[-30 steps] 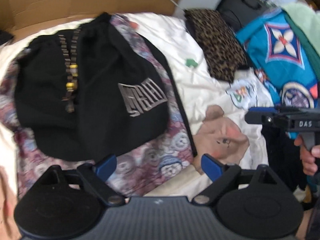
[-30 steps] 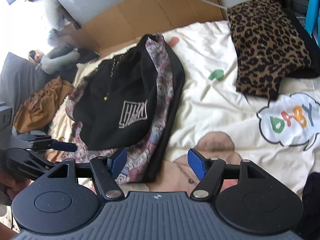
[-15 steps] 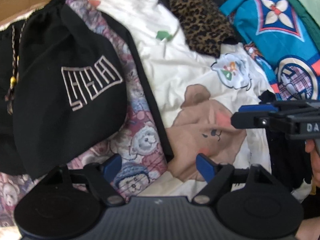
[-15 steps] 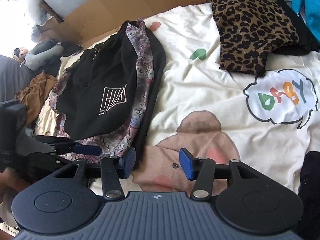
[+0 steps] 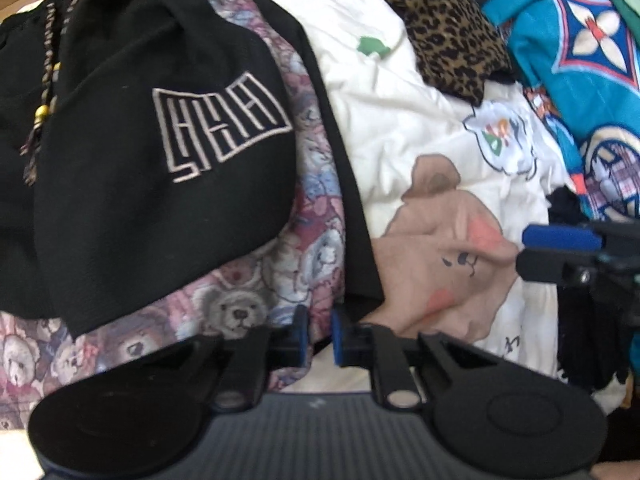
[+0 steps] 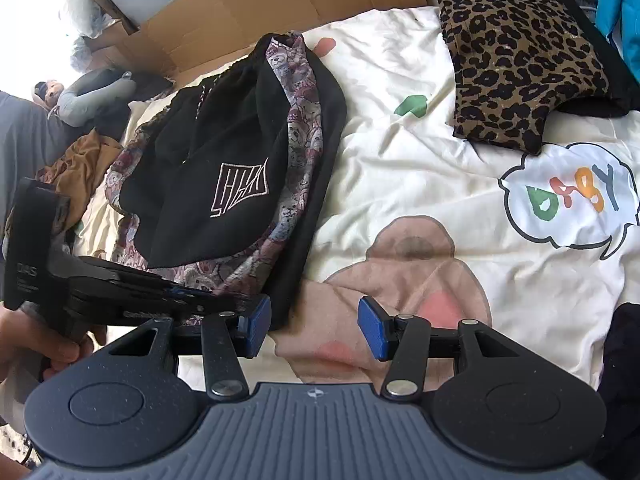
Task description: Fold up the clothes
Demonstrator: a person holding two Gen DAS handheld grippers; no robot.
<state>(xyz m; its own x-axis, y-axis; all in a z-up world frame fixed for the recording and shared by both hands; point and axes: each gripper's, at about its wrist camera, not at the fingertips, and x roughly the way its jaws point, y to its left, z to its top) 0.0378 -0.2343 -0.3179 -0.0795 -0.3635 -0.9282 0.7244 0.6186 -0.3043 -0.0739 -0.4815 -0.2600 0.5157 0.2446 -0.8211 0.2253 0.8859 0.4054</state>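
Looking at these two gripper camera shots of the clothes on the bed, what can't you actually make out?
- Left wrist view: what the nearly closed left gripper pinches; its own fingers cover the teddy-bear-print garment hem.
- Left wrist view: the black garment with the outlined logo runs off the left edge.
- Right wrist view: the dark cloth at right is cut by the edge.
- Right wrist view: the open right gripper hides the cream cartoon bedsheet beneath it.

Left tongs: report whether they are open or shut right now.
Shut. In the left wrist view the left tongs have their blue pads nearly together, pinching the near edge of the teddy-bear print garment. The right tongs stand open.
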